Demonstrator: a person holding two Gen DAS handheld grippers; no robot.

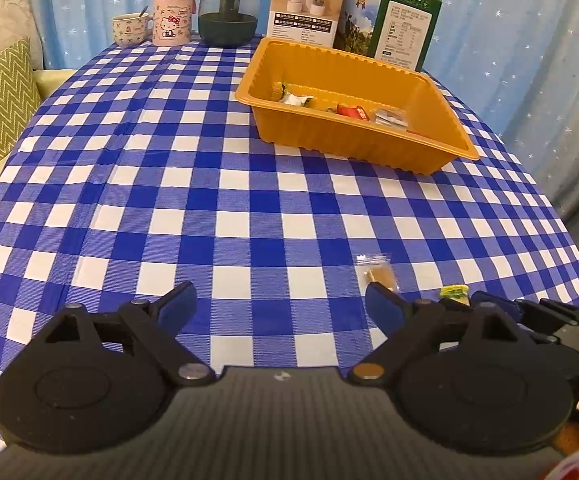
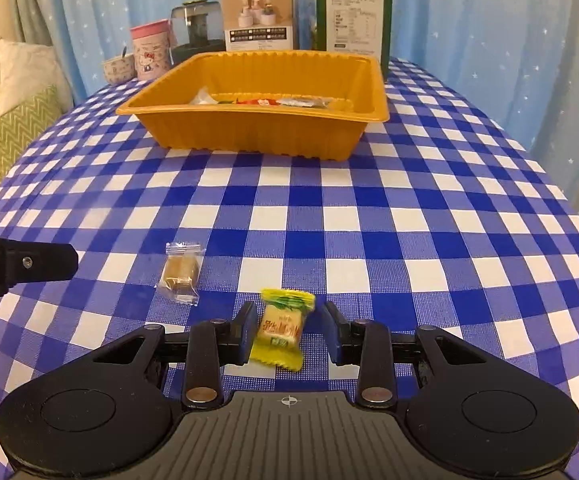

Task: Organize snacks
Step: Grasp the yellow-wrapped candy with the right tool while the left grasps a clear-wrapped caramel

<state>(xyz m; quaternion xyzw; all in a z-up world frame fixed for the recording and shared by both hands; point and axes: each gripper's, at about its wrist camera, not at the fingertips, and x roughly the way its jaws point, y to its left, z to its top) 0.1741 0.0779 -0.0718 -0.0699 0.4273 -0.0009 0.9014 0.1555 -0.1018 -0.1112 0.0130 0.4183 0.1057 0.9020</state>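
We are straddling the yellow-wrapped snack (image 2: 280, 329) with the right gripper (image 2: 289, 330), jaws apart, not yet pinching. Our left gripper (image 1: 280, 307) is hovering wide apart, holding nothing. A clear-wrapped brown snack (image 2: 180, 272) is lying just beside. Several snacks are already sitting in the orange tray (image 2: 249, 136); two on the cloth are waiting, we judge.

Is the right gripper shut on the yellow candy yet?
No, open. The right gripper straddles the yellow-wrapped candy, which lies flat on the checkered tablecloth, with gaps at both fingers.
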